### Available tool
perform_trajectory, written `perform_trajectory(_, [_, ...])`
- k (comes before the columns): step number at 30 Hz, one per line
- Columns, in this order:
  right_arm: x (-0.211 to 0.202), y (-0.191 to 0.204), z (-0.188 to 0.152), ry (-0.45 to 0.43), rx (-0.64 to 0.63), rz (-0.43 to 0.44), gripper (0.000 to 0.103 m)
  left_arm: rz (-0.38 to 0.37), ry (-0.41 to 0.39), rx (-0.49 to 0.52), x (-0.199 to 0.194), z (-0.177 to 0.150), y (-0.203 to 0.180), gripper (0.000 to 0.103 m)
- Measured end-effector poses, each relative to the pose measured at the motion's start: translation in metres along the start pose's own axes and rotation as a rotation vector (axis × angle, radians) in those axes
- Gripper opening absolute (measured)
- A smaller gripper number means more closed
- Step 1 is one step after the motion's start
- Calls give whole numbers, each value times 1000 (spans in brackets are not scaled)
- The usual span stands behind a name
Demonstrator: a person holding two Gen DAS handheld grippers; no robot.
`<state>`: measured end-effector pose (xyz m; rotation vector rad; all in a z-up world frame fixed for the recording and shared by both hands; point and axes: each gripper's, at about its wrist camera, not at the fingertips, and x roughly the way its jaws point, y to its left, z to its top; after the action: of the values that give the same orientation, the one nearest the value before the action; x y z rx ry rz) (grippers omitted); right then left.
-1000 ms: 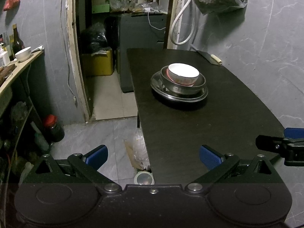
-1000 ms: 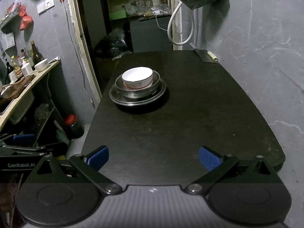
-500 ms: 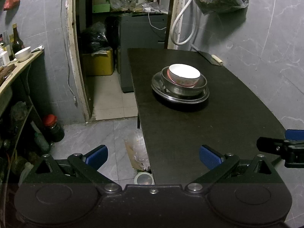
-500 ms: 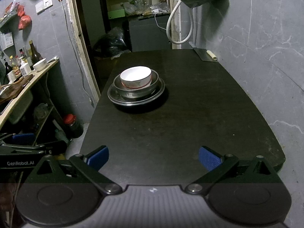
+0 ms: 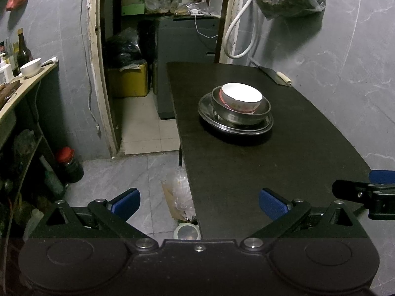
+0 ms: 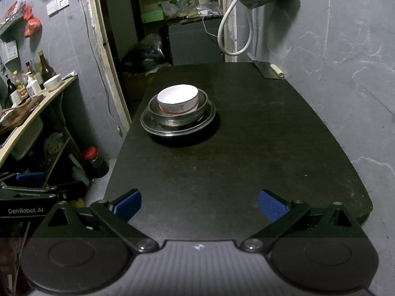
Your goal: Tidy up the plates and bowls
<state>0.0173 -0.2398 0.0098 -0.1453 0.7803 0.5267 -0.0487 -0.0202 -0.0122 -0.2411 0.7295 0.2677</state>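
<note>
White ceramic is seen at the top of a nested stack: a white bowl (image 6: 177, 98) sits inside a steel bowl (image 6: 179, 116), which rests on a steel plate (image 6: 148, 120), all on the black table (image 6: 246, 148) toward its left edge and well short of the far end; the stack appears already nested, so the task is judged close to done or awaiting a further move. The right gripper (image 6: 199, 204) is held over the near end of the table with its blue pads spread wide and nothing between them; the stack lies straight ahead of it and slightly to the left, well apart. The left gripper (image 5: 198, 203) is likewise spread and empty, positioned at the table's left edge, partly over the floor; from it the stack lies ahead and to the right. Being round, the stack offers no long axis, so any rim could be taken; the right gripper is judged the better aligned, though neither is near.
</note>
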Motion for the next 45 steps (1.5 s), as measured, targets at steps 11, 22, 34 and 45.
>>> perform_trajectory(11, [1, 0, 1, 2, 1, -1, 103, 0, 4, 0, 0, 0, 0, 102])
perform_trajectory(22, [1, 0, 1, 2, 2, -2, 103, 0, 4, 0, 0, 0, 0, 102])
perform_trajectory(34, [2, 0, 0, 4, 3, -2, 103, -5, 7, -6, 0, -3, 2, 102])
perform_trajectory(45, [5, -2, -2, 13, 8, -3, 103, -4, 27, -37, 3, -3, 5, 102])
